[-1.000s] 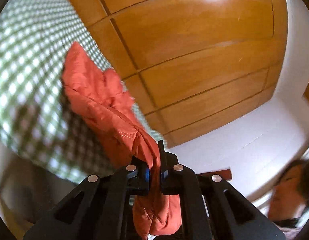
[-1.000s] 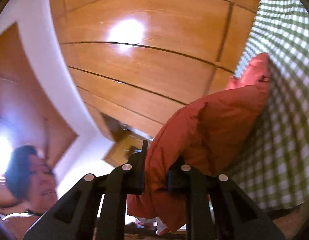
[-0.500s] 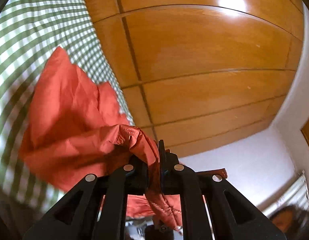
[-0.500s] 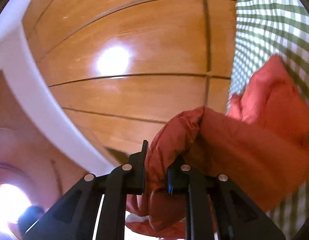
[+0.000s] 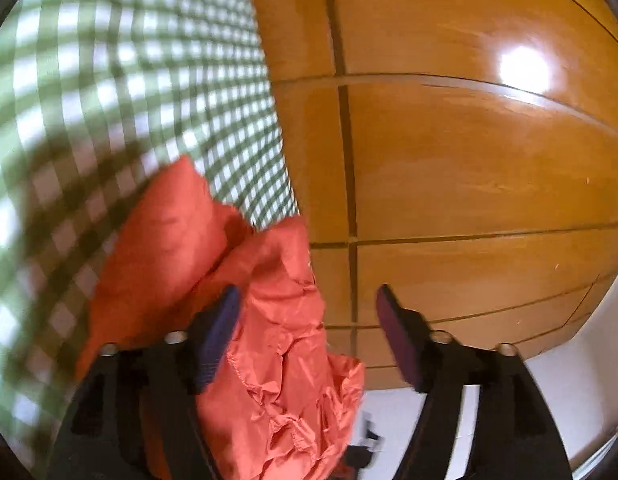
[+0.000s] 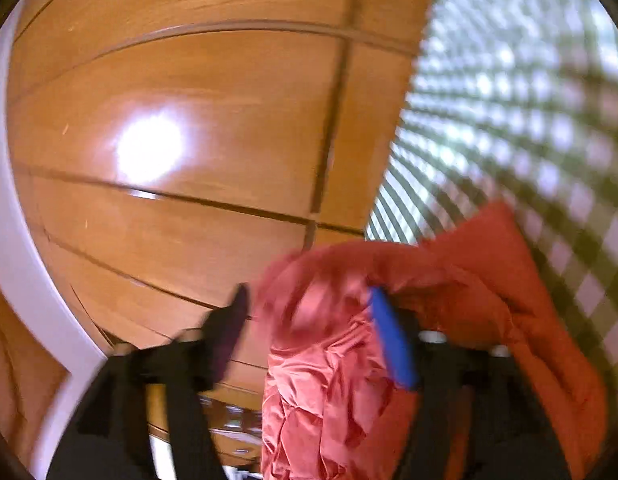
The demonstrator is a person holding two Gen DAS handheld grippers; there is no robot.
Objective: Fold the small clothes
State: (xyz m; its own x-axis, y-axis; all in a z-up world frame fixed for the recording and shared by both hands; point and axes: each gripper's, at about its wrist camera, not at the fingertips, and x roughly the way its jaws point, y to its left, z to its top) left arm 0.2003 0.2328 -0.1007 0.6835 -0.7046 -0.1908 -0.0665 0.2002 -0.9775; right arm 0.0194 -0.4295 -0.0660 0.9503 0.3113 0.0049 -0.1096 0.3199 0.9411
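An orange-red quilted garment [image 5: 213,280] lies crumpled on the green-and-white checked cloth [image 5: 89,80]. My left gripper [image 5: 309,328] is open; the garment's edge lies between the jaws, against the left finger [image 5: 219,332], not clamped. In the right wrist view the same garment [image 6: 489,280] drapes over the checked cloth [image 6: 509,80]. My right gripper [image 6: 313,332] is open, with a fold of fabric loose between the jaws, against the blue pad [image 6: 391,344]. The right view is motion-blurred.
Glossy orange wood panelling [image 5: 449,160] fills the background beyond the cloth's edge, and shows in the right wrist view [image 6: 189,120] too. A white wall strip [image 6: 13,240] runs along the left of the right view.
Both grippers were shut on the garment in the earlier frames and have opened. The garment has dropped lower onto the checked cloth and both cameras have tilted.
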